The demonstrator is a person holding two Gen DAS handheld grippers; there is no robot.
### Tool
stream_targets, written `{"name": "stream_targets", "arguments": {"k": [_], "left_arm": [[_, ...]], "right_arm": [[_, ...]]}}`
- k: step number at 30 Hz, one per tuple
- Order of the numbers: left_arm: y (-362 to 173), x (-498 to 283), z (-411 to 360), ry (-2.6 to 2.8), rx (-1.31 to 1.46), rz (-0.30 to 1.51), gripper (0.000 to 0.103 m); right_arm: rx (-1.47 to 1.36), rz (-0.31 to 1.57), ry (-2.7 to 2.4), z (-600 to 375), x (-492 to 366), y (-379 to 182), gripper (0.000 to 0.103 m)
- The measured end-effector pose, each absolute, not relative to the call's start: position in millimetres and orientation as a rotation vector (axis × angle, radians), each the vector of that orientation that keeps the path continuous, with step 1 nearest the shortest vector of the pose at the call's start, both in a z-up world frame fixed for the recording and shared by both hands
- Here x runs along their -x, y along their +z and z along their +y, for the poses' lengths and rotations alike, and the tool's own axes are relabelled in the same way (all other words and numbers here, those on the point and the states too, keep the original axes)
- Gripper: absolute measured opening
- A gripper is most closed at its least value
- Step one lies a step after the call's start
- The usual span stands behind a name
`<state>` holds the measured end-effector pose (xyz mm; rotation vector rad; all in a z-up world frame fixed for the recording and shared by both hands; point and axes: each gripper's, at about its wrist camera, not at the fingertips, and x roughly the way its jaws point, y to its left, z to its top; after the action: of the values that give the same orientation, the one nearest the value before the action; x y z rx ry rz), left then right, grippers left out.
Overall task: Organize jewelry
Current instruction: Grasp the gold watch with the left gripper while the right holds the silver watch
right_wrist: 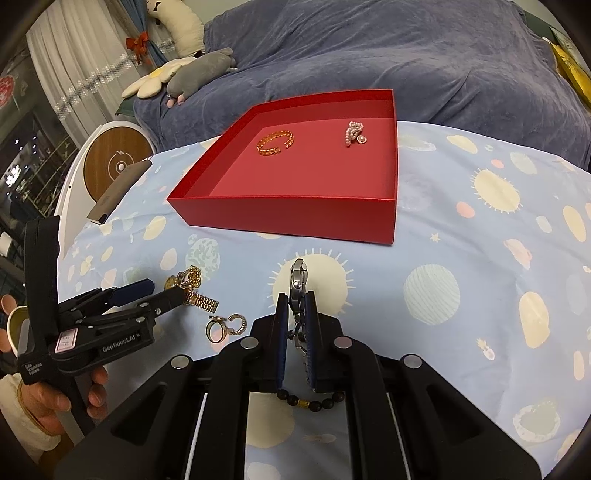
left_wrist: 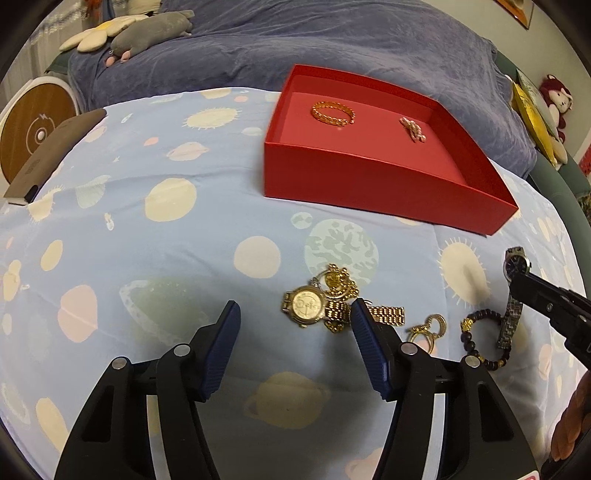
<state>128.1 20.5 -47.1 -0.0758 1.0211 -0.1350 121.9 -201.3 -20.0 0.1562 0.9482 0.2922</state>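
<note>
Right gripper [right_wrist: 295,295]: ribbed blue fingers clenched on silver metal-link watch [right_wrist: 297,282], dial standing edge-on above tips. Left gripper [left_wrist: 295,314]: fingers released, spread over gold watch [left_wrist: 308,306] tangled with gold chain [left_wrist: 338,280]; nothing gripped. Gold rings [left_wrist: 428,326] and dark bead bracelet [left_wrist: 476,341] lie right of them on planet-print sheet [left_wrist: 147,258]. Far side: red cardboard box [left_wrist: 369,184], matte, shallow, holds gold woven bangle [left_wrist: 332,112] and pearl piece [left_wrist: 413,129], well apart.

Planet-print sheet [left_wrist: 147,229], grey plush [left_wrist: 147,33] & flower cushion [left_wrist: 96,37] on blue blanket [left_wrist: 332,40].
</note>
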Motion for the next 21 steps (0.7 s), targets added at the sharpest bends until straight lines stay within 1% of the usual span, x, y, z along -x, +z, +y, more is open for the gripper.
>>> {"name": "stream_targets", "arguments": {"k": [8, 15, 17, 21], "left_arm": [[-50, -131, 3, -0.131, 0.0, 0.993, 0.059], [-51, -134, 3, -0.145, 0.012, 0.981, 0.059], [-50, -133, 1, -0.166, 0.016, 0.981, 0.053], [-51, -136, 1, -0.157, 0.014, 0.977, 0.051]], "right_arm": [[-0.153, 0.956, 0.297, -197, -122, -22, 0.008], [-0.151, 0.961, 0.301, -195, -122, -23, 0.008], [-0.15, 0.961, 0.303, -194, -122, -23, 0.008], [-0.154, 0.96, 0.303, -193, -122, -23, 0.008]]}}
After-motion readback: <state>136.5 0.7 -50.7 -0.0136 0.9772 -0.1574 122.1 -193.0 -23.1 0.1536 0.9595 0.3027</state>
